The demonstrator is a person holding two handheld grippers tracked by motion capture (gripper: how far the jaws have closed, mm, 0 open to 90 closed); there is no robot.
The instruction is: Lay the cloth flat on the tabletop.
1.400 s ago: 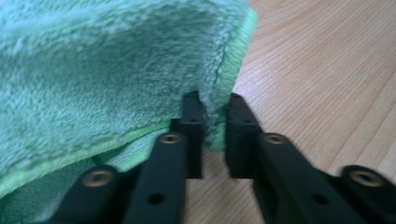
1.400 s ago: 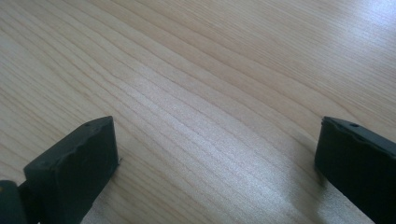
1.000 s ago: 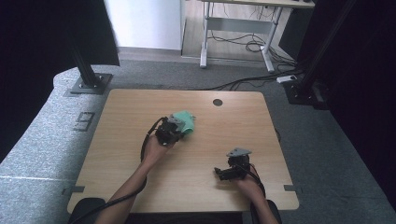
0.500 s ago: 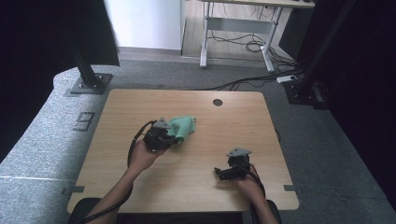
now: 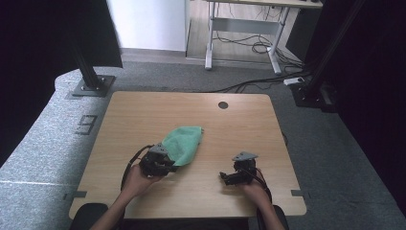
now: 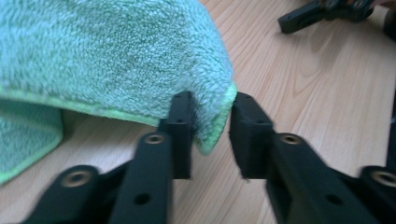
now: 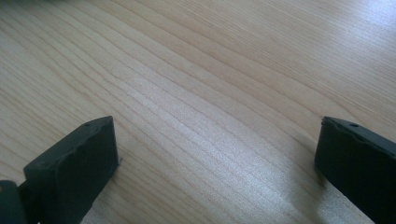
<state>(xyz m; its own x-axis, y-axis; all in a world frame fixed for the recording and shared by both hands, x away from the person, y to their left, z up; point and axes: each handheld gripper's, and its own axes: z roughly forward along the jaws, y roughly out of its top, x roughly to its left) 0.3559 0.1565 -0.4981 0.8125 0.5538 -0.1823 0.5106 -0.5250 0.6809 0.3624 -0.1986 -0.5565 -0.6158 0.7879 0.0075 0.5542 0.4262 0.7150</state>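
Observation:
A green towel (image 5: 183, 143) lies folded over itself on the wooden table (image 5: 143, 115), left of the middle. My left gripper (image 5: 170, 165) is at the towel's near edge. In the left gripper view the jaws of this gripper (image 6: 210, 126) pinch a lifted corner of the towel (image 6: 116, 56), which arches up off the wood. My right gripper (image 5: 225, 177) rests low over bare wood at the front right, pointing left. Its jaws (image 7: 215, 149) stand wide open with nothing between them. It also shows far off as the right gripper (image 6: 322, 11) in the left gripper view.
A round cable hole (image 5: 222, 104) sits near the table's far edge. Beyond the table are grey carpet, black stand bases (image 5: 91, 85) and a desk frame with cables (image 5: 249, 43). Bare wood lies between the two grippers and across the far half.
My left gripper has pulled back toward the front left edge, dragging the towel's corner with it, so the towel is stretched out. The right gripper has stayed put.

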